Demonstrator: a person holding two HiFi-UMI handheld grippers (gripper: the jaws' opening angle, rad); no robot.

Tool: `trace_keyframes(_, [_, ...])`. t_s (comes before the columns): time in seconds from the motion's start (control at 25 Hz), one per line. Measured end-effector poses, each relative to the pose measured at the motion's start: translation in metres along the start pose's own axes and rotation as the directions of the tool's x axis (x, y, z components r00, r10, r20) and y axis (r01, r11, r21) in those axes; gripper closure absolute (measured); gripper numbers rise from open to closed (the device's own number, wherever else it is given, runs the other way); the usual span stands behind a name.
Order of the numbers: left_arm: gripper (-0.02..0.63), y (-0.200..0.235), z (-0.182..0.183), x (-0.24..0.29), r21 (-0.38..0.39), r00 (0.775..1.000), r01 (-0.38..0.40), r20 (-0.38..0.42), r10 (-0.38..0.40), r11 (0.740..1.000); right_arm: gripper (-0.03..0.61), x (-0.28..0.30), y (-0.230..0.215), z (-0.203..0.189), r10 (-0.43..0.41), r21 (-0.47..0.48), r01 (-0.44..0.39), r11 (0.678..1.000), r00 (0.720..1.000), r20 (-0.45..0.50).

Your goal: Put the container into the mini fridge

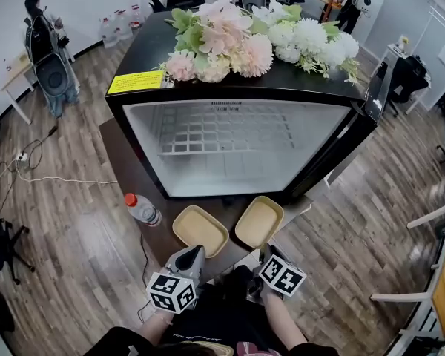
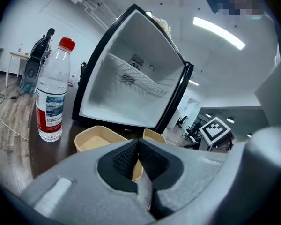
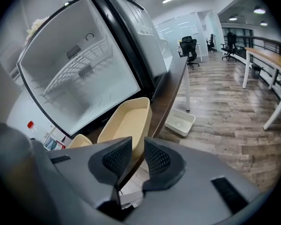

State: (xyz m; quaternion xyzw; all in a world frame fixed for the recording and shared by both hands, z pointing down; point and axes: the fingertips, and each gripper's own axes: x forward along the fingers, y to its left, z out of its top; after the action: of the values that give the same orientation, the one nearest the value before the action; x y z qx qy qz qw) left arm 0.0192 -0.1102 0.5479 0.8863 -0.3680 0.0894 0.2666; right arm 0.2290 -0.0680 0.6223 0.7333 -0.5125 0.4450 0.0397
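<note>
Left tongs [image 2: 137, 143] clenched, empty; right tongs [image 3: 138, 142] slightly parted, gripping nothing. Beige container [image 1: 200, 230] and twin [image 1: 259, 222] side by side, lower centre on tabletop [image 1: 123, 162], before open mini fridge [image 1: 241, 150].

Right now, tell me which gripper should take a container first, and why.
Right. The right gripper has its jaws apart and points at the near end of the right container. The left gripper is shut and would have to open before taking the left container.

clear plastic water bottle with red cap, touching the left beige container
Apart: head view shows dark table between the clear plastic water bottle and left beige container.
</note>
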Motion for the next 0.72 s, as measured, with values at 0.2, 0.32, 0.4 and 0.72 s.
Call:
trace_keyframes(0.2, [0.606,0.01,0.002,0.002,-0.024,0.999,-0.046,0.013,0.047,0.999,0.485,0.015,-0.001,0.003,-0.014,-0.002,0.014,1.0,0.999,-0.045])
trace_keyframes(0.32, [0.606,0.009,0.007,0.005,-0.023,0.998,-0.041,0.036,0.041,0.999,0.471,0.021,-0.002,0.006,-0.035,0.026,0.037,0.999,0.998,-0.049])
trace_keyframes(0.4, [0.606,0.008,0.009,0.006,-0.013,0.998,-0.041,0.044,0.041,0.999,0.472,0.024,-0.001,0.006,-0.045,0.037,0.047,0.998,0.997,-0.056])
trace_keyframes(0.72, [0.606,0.018,0.017,0.001,-0.024,0.994,-0.084,0.072,0.085,0.996,0.523,0.035,0.002,-0.001,-0.097,0.029,0.101,0.994,0.989,-0.114])
